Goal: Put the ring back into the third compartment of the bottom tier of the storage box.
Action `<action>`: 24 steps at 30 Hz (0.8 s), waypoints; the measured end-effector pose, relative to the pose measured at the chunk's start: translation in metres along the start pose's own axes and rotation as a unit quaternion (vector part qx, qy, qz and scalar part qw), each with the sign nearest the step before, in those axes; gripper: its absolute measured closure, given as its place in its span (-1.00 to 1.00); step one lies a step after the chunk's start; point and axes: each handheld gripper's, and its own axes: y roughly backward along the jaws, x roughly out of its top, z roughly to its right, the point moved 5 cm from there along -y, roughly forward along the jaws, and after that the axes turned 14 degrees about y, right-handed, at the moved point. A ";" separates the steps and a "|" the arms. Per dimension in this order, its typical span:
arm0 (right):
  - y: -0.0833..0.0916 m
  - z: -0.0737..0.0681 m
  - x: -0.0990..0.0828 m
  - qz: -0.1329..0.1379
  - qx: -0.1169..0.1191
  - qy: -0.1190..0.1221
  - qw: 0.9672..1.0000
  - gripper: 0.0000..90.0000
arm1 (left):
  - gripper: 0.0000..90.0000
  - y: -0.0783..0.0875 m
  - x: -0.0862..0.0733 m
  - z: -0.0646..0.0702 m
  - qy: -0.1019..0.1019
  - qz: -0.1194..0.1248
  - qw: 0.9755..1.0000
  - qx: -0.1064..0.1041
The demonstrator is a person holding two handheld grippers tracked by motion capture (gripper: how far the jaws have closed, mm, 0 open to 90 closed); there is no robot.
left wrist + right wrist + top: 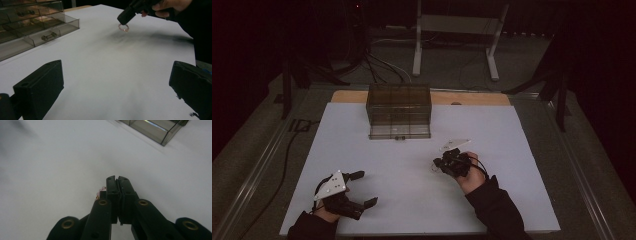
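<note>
**Bracelet pinched, drawer box ahead**

High view: my right gripper (pixel 443 164) was lifted mid-table, my left gripper (pixel 356 189) parked near the edge, out of the way. The smoky clear plastic drawer box (pixel 399 111) sat far side, path clear.

Left gripper view: my jaws stood wide, empty. The small pink beaded bracelet (pixel 123 27) dangled from the right gripper's tip above the white table (pixel 105 75).

Right gripper view: jaws clamped together on the bracelet (pixel 101 191), beads peeking out left.
</note>
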 end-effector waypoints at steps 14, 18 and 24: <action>-0.002 0.002 0.017 0.010 0.004 0.003 1.000 0.95 | -0.99 0.000 0.000 0.000 0.002 0.001 1.000 -0.002; -0.002 0.002 0.021 0.012 0.006 0.003 1.000 0.95 | -0.99 0.001 0.000 0.000 0.003 0.002 1.000 -0.004; 0.000 0.004 0.027 0.016 0.004 0.005 1.000 0.95 | -0.99 0.000 0.000 0.000 0.000 0.000 1.000 -0.001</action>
